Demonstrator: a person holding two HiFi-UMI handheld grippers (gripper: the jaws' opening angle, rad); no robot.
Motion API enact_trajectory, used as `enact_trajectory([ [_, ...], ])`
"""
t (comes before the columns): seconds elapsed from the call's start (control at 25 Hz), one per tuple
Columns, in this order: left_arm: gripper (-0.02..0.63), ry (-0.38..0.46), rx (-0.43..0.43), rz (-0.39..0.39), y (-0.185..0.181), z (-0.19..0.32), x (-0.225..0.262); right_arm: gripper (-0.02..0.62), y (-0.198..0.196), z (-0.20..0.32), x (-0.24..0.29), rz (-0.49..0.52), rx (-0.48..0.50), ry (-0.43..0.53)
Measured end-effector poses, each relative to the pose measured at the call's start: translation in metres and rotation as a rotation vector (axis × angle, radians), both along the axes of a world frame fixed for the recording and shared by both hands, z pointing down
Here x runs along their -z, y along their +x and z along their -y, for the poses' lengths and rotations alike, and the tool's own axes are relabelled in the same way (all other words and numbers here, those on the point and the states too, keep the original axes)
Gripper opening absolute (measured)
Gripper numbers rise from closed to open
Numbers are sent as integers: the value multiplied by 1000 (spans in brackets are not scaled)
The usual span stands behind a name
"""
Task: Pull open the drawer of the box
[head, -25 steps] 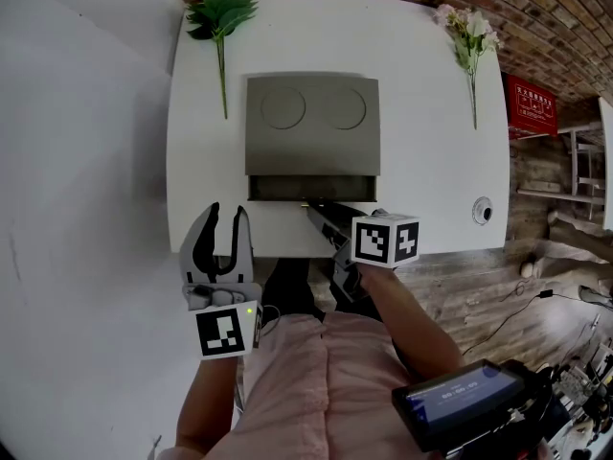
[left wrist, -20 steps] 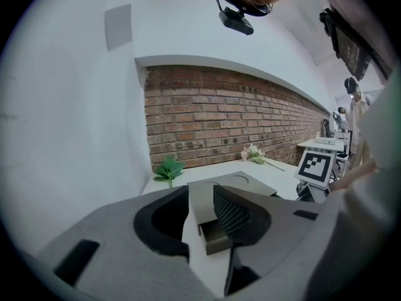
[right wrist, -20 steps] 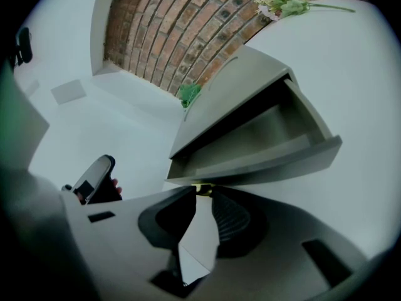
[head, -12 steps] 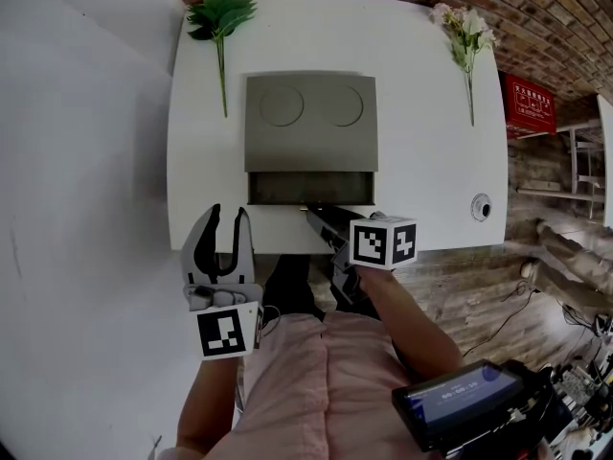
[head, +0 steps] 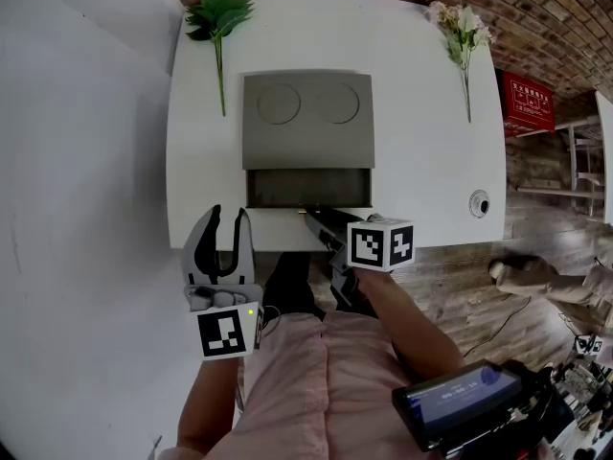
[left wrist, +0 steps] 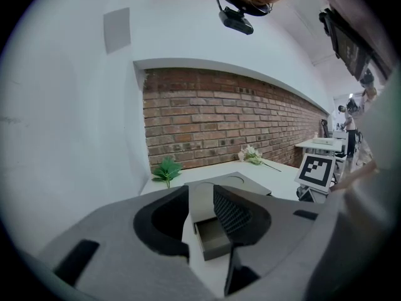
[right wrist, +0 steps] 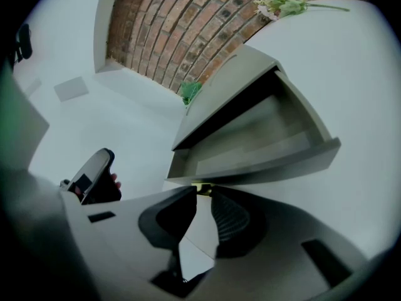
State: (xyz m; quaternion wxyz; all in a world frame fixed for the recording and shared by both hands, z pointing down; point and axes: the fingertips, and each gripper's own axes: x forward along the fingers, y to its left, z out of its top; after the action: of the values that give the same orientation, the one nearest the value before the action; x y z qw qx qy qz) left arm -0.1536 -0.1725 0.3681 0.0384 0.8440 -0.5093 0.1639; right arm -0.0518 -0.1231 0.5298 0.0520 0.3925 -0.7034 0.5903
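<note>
A grey box (head: 306,118) with two round hollows in its lid stands mid-table, its drawer (head: 308,188) pulled out toward me and empty. My right gripper (head: 312,213) reaches the drawer's front. In the right gripper view its jaws are closing, and its fingertips (right wrist: 202,193) pinch the small brass knob (right wrist: 200,187) on the drawer front (right wrist: 263,168). My left gripper (head: 218,242) hovers at the table's near edge, left of the drawer, open with nothing between its fingers. Through its gap the left gripper view shows the drawer (left wrist: 213,237).
The white table (head: 431,161) carries a green leafy sprig (head: 218,17) at the back left and a pale flower stem (head: 462,27) at the back right. A small round fitting (head: 478,202) sits near the right front edge. A brick wall runs behind, a white wall at left.
The drawer has slid a little further out of the box toward me, with the right gripper at its knob. The left gripper has stayed where it was.
</note>
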Motion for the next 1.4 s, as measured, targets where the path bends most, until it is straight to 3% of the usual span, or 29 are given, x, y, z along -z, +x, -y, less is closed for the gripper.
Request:
enact_trajectory([
  [1.4,129,16,-13,10,11,-22,3,64,-2,-32,-3,10,32,-5],
])
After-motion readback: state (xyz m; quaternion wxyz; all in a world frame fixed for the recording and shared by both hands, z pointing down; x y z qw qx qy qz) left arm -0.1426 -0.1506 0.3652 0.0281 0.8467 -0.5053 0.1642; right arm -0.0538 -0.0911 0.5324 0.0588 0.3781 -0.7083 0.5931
